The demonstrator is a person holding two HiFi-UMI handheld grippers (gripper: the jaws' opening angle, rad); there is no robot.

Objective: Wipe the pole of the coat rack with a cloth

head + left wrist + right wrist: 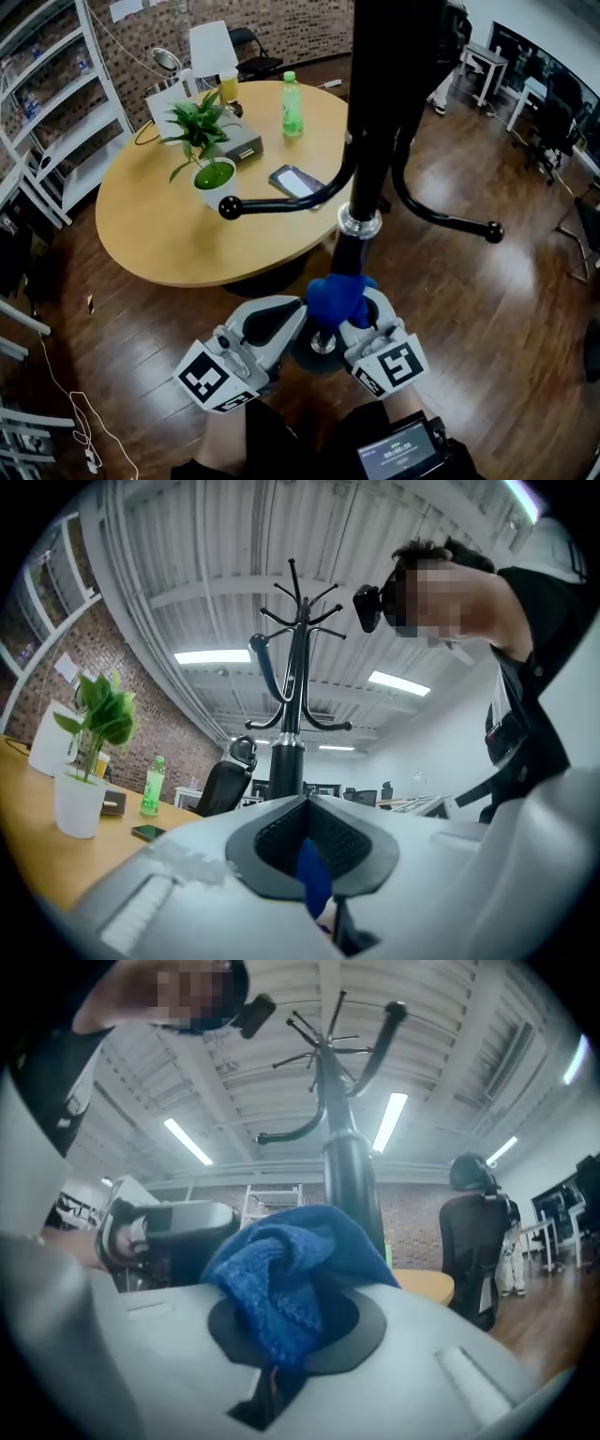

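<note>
The coat rack's black pole [361, 251] rises in the middle of the head view, with a chrome collar [360, 223] below its curved hooks. A bunched blue cloth [337, 294] sits against the pole just under the collar. My left gripper [292, 319] and right gripper [367, 309] close in on it from either side. In the left gripper view a thin fold of the cloth [314, 878] is pinched in the shut jaws, with the pole [286, 761] straight ahead. The right gripper view shows a thick wad of cloth [281, 1279] caught in shut jaws, and the pole [352, 1171] stands behind it.
Black hook arms end in knobs at left [230, 207] and right [493, 231]. A round wooden table [141, 234] behind the pole carries a potted plant [211, 173], a green bottle [292, 105] and a phone [295, 180]. White shelving [56, 112] lines the left wall.
</note>
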